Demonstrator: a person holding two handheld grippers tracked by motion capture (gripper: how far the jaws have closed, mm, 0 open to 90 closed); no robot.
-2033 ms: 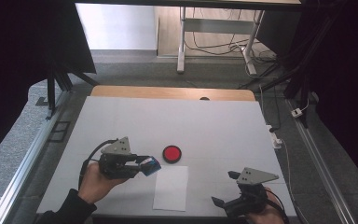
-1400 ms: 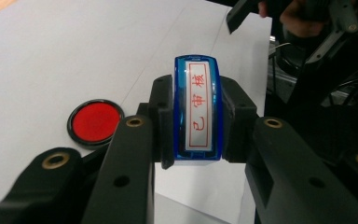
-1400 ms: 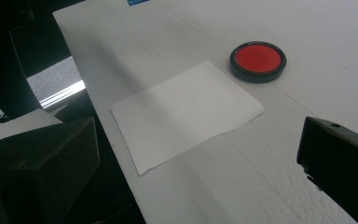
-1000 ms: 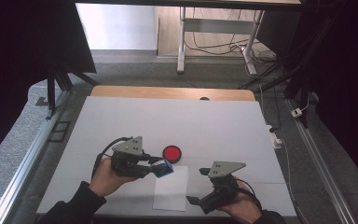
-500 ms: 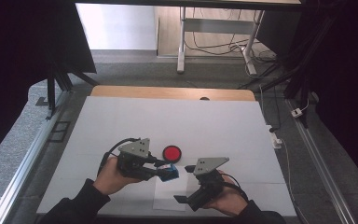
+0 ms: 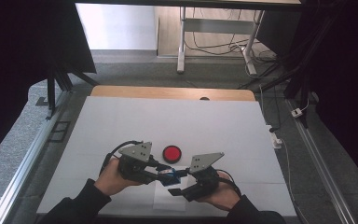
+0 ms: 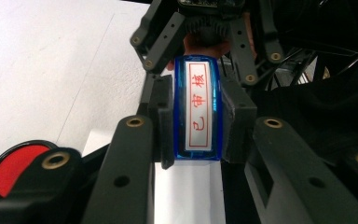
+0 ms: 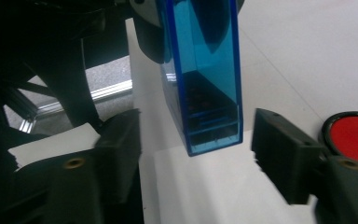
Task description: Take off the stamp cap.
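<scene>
A blue translucent stamp [image 6: 170, 176] with a white label in red characters [image 7: 198, 109] hangs level just above a white paper sheet [image 6: 170, 201]. My left gripper [image 6: 164, 174] is shut on it, its pads pressing both long sides [image 7: 198, 122]. My right gripper [image 6: 178, 182] faces it from the right, and its jaws have just been closing. In the right gripper view the stamp's free end [image 8: 205, 79] lies between the jaws of that gripper [image 8: 199, 150], with a gap on each side. A round red ink pad [image 6: 172, 153] sits just behind both grippers.
A large white mat [image 6: 168, 126] covers the table, with a wooden strip [image 6: 168, 92] along its far edge. Metal rails run down both sides. The ink pad [image 8: 354, 135] lies close beside my right jaw. A desk frame and cables stand on the floor beyond.
My right gripper has moved left to the stamp and narrowed its jaws around the stamp's end. My left gripper, holding the stamp, has drifted slightly right over the paper.
</scene>
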